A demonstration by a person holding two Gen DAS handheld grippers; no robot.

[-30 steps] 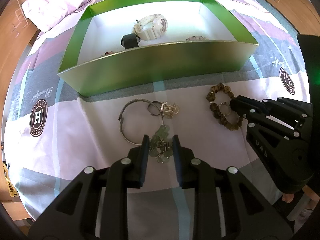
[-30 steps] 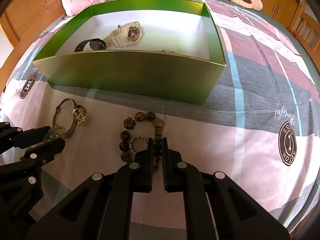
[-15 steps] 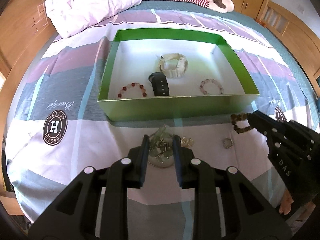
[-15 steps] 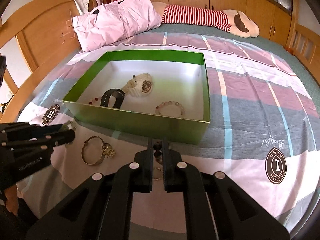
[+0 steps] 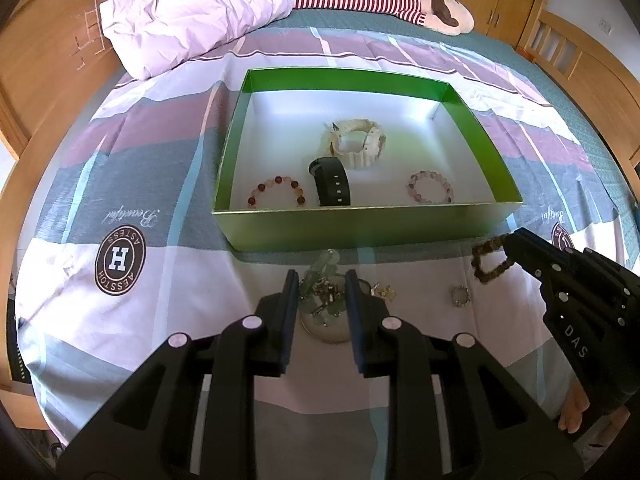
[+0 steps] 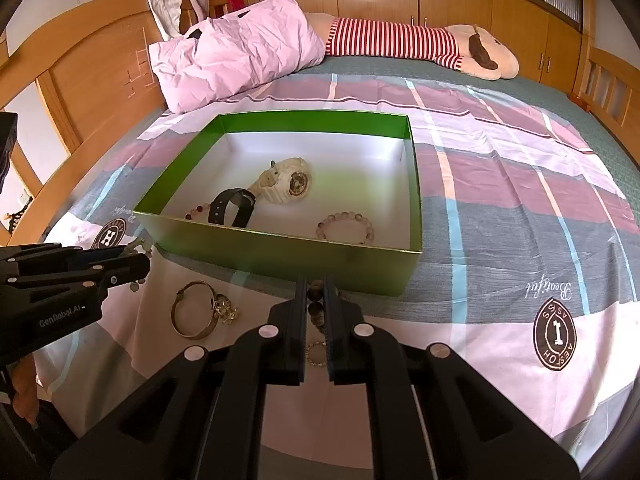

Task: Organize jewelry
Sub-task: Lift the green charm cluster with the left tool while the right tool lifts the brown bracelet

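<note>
My left jaws [image 5: 322, 294] stand narrowly apart, pinched on a pale green charm bracelet [image 5: 323, 288] lifted off the bed [image 5: 168, 304]; its stones and small metal bits bunch between the pads, and one loop pokes up past the tips toward the green box [image 5: 360, 228]. My right jaws [image 6: 316, 308] are closed down tight on a brown bead bracelet [image 6: 316, 304], which hangs from their tips in a dangling loop, clear of the sheet, in front of the box's near wall. Left on the bed below are three pieces: one metal bangle [image 6: 194, 316], one small gold charm [image 6: 225, 310] touching the bangle's right side, and one small beaded ring [image 5: 460, 295], lying apart from the other two, under my right jaws. Inside the box I count four things: one cream watch [image 5: 356, 146] near the middle, one black band [image 5: 332, 186] just in front of it, one red-beaded bracelet [image 5: 276, 192] at the near left, and one pink-beaded bracelet [image 5: 430, 187] at the near right. Behind the box lie one pink pillow [image 6: 240, 52] and one striped plush toy [image 6: 420, 46].
</note>
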